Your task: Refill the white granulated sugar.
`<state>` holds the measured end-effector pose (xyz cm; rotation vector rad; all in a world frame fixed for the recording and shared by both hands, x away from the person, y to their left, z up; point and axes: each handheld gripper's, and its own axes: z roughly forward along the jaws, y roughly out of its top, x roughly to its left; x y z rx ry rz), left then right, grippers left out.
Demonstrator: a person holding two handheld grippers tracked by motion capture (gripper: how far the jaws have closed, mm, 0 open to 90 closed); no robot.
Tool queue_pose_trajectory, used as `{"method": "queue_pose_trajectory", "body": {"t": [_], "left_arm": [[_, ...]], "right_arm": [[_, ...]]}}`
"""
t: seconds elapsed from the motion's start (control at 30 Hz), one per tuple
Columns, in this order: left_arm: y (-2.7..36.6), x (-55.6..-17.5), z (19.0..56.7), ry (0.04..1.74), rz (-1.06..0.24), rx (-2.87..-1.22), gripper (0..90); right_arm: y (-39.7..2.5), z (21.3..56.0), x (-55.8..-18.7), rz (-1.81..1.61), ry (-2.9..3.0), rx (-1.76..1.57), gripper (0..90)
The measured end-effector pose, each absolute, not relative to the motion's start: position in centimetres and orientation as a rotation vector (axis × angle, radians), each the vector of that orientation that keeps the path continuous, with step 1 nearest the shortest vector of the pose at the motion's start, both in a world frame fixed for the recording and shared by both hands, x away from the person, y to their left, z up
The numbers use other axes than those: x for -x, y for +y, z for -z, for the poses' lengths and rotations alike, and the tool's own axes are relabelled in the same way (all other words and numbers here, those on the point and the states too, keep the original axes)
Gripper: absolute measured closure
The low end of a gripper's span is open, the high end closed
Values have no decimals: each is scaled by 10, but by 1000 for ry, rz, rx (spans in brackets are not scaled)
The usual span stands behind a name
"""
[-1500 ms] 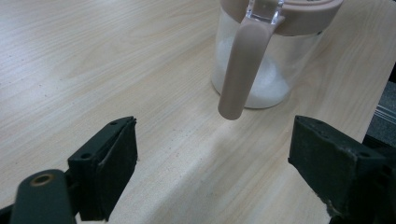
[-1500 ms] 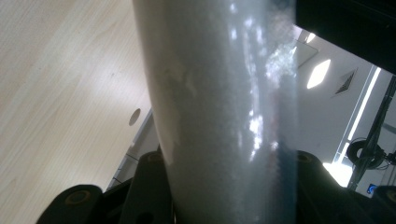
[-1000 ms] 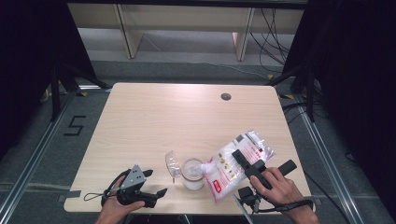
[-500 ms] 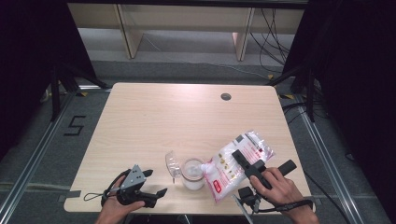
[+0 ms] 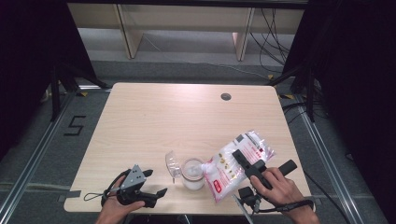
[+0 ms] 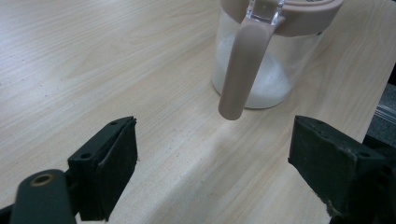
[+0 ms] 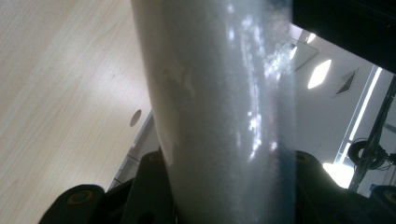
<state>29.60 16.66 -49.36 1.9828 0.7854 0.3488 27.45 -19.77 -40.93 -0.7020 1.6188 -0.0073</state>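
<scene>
Right now your right gripper's (image 5: 243, 164) fingers are clamped on the white bag (image 5: 236, 163), which tilts with its lower corner over the mouth of the clear jar (image 5: 192, 173) near the front edge of the tabletop (image 5: 187, 116). Your left gripper's (image 5: 147, 186) fingers (image 6: 105, 163) stand wide apart, holding nothing, resting just left of the jar, facing its beige handle (image 6: 243, 65)

left gripper (image 5: 156, 183): black, grey three-cornered plate | right gripper (image 5: 239, 158): black, trailing cable
</scene>
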Motion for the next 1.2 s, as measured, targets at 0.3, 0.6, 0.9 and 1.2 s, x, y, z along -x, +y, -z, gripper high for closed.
{"method": "queue_pose_trajectory", "body": {"t": [0.3, 0.6, 0.9, 1.2], "left_arm": [[168, -297, 493, 777, -355, -1991, 151], [167, -296, 493, 793, -345, -1977, 151], [168, -297, 493, 777, -355, -1987, 151], [168, -297, 492, 775, -357, -1988, 151]], "right_arm": [[-197, 409, -275, 10, 1619, 713, 680], [-197, 409, -274, 4, 1618, 707, 680], [-197, 410, -275, 1, 1621, 707, 682], [-197, 410, -274, -3, 1616, 705, 686]]}}
